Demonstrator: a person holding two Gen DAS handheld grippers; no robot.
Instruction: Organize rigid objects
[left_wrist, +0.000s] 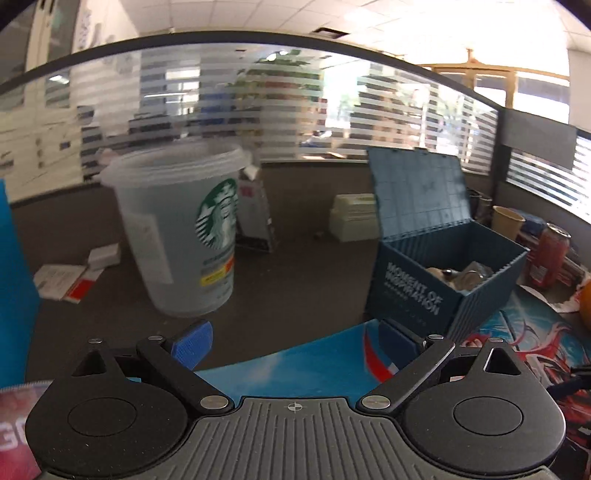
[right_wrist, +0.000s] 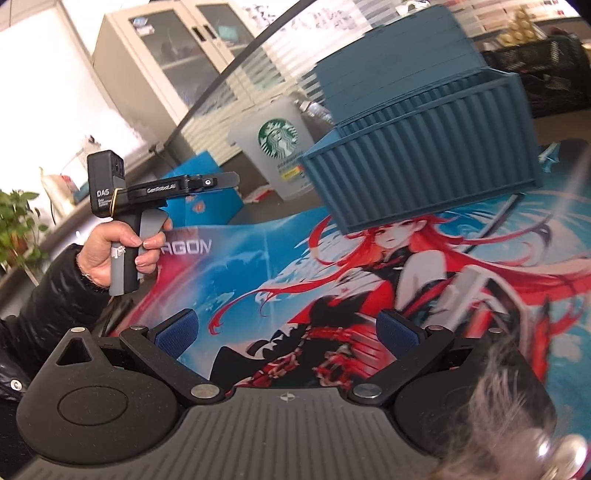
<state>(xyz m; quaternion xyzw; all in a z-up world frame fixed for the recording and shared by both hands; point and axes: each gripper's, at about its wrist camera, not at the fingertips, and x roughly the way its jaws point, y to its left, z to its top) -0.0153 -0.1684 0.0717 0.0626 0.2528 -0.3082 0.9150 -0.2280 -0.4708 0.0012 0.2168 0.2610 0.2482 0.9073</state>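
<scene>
Two claws, both spread wide with nothing between the pads: left claw (left_wrist: 295, 343), right claw (right_wrist: 288, 332). Frosted translucent plastic cup with green logo (left_wrist: 181, 229) stands upright on the dark table (left_wrist: 295, 280), left of the open blue corrugated plastic box (left_wrist: 443, 280), apart from it. Box sits at the far edge of the printed anime mat (right_wrist: 332, 266).

a dark desk (left_wrist: 295, 266) is seen mid-frame, partly covered by a printed mat (right_wrist: 258, 266) at the bottom; a frosted cup (left_wrist: 177, 229) left and a blue box (left_wrist: 436, 273) right are set on it.
</scene>
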